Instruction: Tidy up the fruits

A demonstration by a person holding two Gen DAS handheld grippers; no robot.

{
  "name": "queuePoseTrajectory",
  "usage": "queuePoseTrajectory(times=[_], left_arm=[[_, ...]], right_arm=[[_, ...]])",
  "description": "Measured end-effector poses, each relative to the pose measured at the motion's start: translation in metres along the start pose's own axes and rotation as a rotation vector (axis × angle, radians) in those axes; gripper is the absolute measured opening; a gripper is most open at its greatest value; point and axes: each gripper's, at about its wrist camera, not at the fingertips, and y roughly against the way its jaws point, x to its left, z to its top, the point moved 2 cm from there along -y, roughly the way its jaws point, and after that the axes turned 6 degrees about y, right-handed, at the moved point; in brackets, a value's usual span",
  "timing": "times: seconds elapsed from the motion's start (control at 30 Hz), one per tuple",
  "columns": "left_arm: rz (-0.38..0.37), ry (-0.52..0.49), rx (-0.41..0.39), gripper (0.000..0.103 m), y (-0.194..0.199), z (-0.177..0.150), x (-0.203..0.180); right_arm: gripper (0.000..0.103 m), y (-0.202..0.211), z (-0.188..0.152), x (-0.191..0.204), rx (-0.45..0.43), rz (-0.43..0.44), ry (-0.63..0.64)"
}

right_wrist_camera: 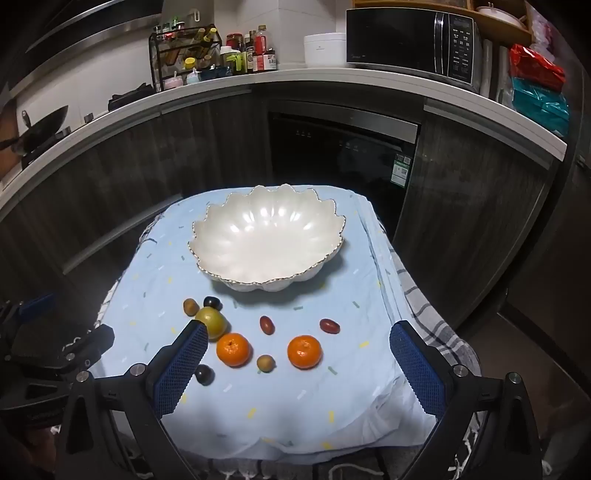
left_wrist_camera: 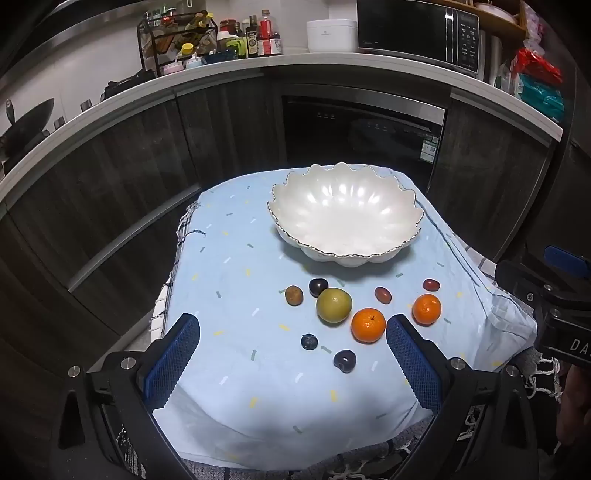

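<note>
**Mei:** Kitchen cabinets and a dark oven (left_wrist_camera: 362,136) sit behind, with a microwave (left_wrist_camera: 417,31) up on the worktop. Nearer us, the bench (left_wrist_camera: 236,406) wears a pale blue cloth, and everything for the job is on it.

**Tom:** Where's the fruit?

**Mei:** All loose on the cloth, on the near side of the white scalloped bowl (left_wrist_camera: 343,214), which is empty. Two mandarins (left_wrist_camera: 368,325) lie well apart, a green-yellow fruit (left_wrist_camera: 333,305) touches or nearly touches a dark plum (left_wrist_camera: 318,287), and a small brown fruit (left_wrist_camera: 294,295) sits just beside them. Two reddish oval ones (left_wrist_camera: 382,294) lie toward the right, and a blueberry-like one (left_wrist_camera: 309,341) and another dark plum (left_wrist_camera: 344,360) are closest to us.

**Tom:** And the grippers?

**Mei:** The left gripper (left_wrist_camera: 291,365) has its fingers spread as wide as they go, holding nothing, tilted down over the near fruit. The right gripper (right_wrist_camera: 297,369) is the same: fingers wide, nothing between the pads, angled down over the mandarins.

**Tom:** Why so wide?

**Mei:** I'd guess it's readiness; round fruit needs a broad mouth to straddle. The bowl sits at the back so the fruit can be lifted forward into it. Nothing has been moved in yet, I judge.
</note>
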Motion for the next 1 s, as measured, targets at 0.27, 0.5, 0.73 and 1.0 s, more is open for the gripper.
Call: queuePoseTrajectory(times=[0.27,0.5,0.73,1.0], left_arm=[[-0.007,0.001,0.001,0.103,0.0001,0.0004,-0.0013],[-0.007,0.000,0.004,0.103,-0.0008,-0.0019,-0.0038],[-0.015,-0.010,-0.001,0.103,-0.0038,-0.0019,-0.0040],[-0.014,-0.012,0.001,0.103,-0.0051,-0.0024,-0.0042]], right_arm=[[0.101,0.0010,0.0001,-0.0002,-0.003,-0.006,0.006],[0.101,0.0002,-0.0001,-0.0006,-0.003,-0.006,0.005],[0.101,-0.0004,-0.0001,-0.0004,-0.003,-0.005,0.004],[0.101,-0.0010,-0.0003,-0.0003,-0.002,-0.004,0.003]])
